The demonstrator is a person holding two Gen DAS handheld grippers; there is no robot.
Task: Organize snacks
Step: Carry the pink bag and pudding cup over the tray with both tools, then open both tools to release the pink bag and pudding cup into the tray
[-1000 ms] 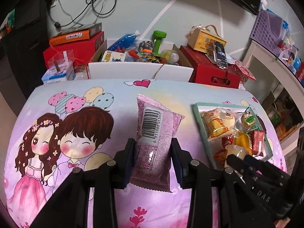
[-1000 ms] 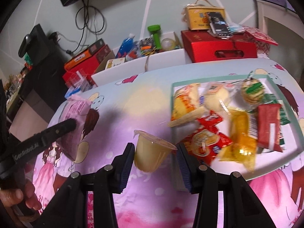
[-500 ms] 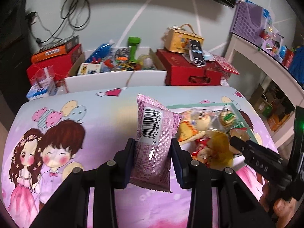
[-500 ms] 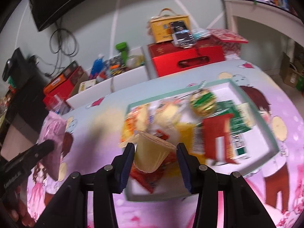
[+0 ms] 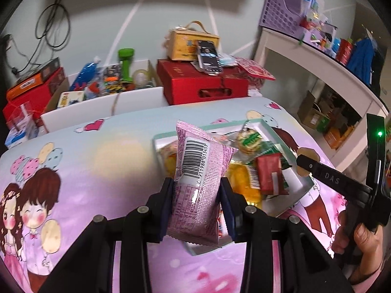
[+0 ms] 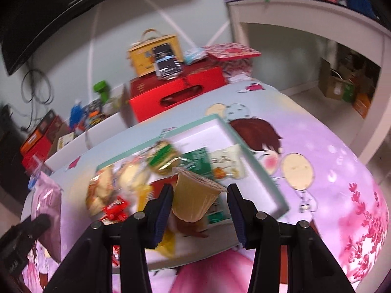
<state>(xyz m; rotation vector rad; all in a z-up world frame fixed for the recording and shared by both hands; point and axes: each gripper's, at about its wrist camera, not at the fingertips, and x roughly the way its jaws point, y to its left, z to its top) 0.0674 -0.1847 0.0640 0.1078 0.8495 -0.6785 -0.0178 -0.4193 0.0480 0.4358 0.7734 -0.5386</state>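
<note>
My left gripper (image 5: 196, 197) is shut on a pink snack packet (image 5: 199, 180) with a barcode, held upright above the near left part of the white tray (image 5: 297, 183) with its green rim. My right gripper (image 6: 199, 204) holds a yellow jelly cup (image 6: 194, 200) between its jaws, over the tray (image 6: 264, 190); the right jaw stands a little off the cup. The tray holds several wrapped snacks, among them a red packet (image 5: 268, 173) and a green round one (image 5: 249, 140). The right gripper's handle (image 5: 342, 183) shows at the right of the left wrist view.
The table has a pink cartoon cloth (image 5: 80, 161). Behind it stand a red box (image 5: 202, 85), a yellow case (image 5: 190, 41), a white bin of toys (image 5: 107, 83) and red boxes at the left (image 5: 31, 90). A white shelf (image 5: 325, 68) stands at the right.
Both grippers have moved right over the tray with their loads. The right gripper now sits above the tray's middle, its view blurred by motion.
</note>
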